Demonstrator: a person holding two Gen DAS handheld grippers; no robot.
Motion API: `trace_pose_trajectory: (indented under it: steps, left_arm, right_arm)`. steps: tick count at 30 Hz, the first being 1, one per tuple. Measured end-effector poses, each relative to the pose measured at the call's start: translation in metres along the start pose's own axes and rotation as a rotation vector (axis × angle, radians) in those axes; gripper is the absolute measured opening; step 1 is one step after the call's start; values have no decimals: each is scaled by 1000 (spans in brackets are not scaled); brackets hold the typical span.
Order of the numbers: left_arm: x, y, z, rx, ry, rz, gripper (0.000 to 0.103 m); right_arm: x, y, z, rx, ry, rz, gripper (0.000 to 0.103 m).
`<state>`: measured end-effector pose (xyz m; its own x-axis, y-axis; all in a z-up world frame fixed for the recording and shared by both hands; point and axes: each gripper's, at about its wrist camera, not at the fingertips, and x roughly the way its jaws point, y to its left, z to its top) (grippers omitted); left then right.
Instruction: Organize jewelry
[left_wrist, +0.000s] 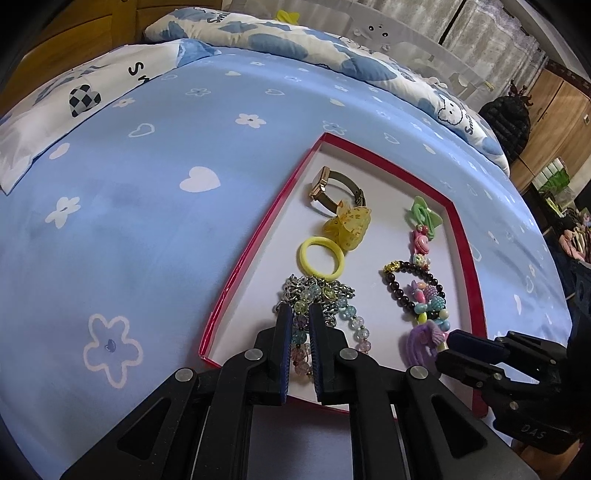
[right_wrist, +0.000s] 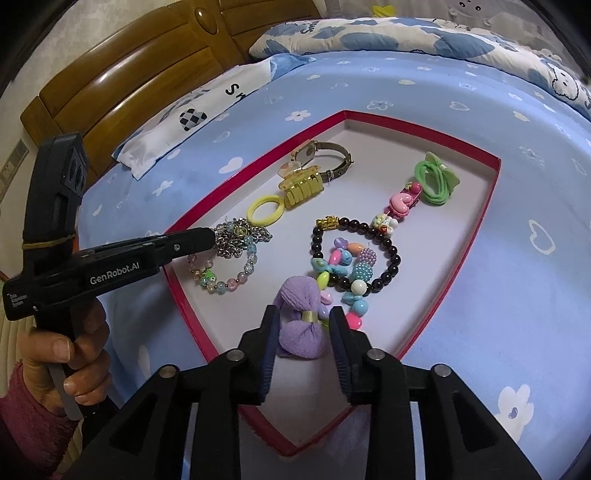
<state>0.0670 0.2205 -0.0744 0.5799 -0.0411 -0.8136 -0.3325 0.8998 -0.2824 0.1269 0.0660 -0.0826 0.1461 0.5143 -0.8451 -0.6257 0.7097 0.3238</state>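
Lying between the parted pads of the right claw (right_wrist: 304, 325), untouched, is a purple bow (right_wrist: 299, 325) in the red-rimmed box (right_wrist: 491, 192). Left claw (left_wrist: 299, 314), nearly closed, straddles a pastel bead bracelet (left_wrist: 354, 321). Around them spreads a blue bed (left_wrist: 147, 221).

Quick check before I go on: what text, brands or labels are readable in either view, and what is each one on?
"GenRobot.AI": side of the left gripper, right wrist view.
"DAS": body of the right gripper, left wrist view.
"Sm...": cut-off black lettering on the pillow and on the quilt.
Small white print at the rear of the left gripper: too small to read.
The box and the jewelry show no lettering.
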Motion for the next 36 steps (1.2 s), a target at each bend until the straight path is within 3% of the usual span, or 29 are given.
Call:
trace_pose_trajectory:
  steps: [3,12,15,18,25,28,34,36]
  left_arm:
    - [-2,-1,-1,5,-7,10,19]
    - [-10,-6,-2,27,-19,20,20]
    - [-19,-9,-3,32,-35,18,29]
    - [-32,-13,-6,34,-66,23,51]
    - [-62,-22,-26,31,-120,-1,77]
    - [-76,-22,-37,20,-139,4,81]
    - [-106,-24,-57,22,-168,35,89]
    - [-113,-27,-60,31,-173,45,89]
  right_arm:
    - [-4,-2,-1,12,-14,3,31]
    - [-27,-10,-3,44,-92,14,34]
    - [-37,-14,-4,57,-128,13,36]
    - [-47,-19,-6,79,-164,13,47]
    - [-68,-32,-18,144,-257,28,65]
    - [-80,-32,-25,144,-304,30,71]
    - [-108,-30,-47,133,-395,23,94]
    - [-114,-30,-53,130,-406,14,96]
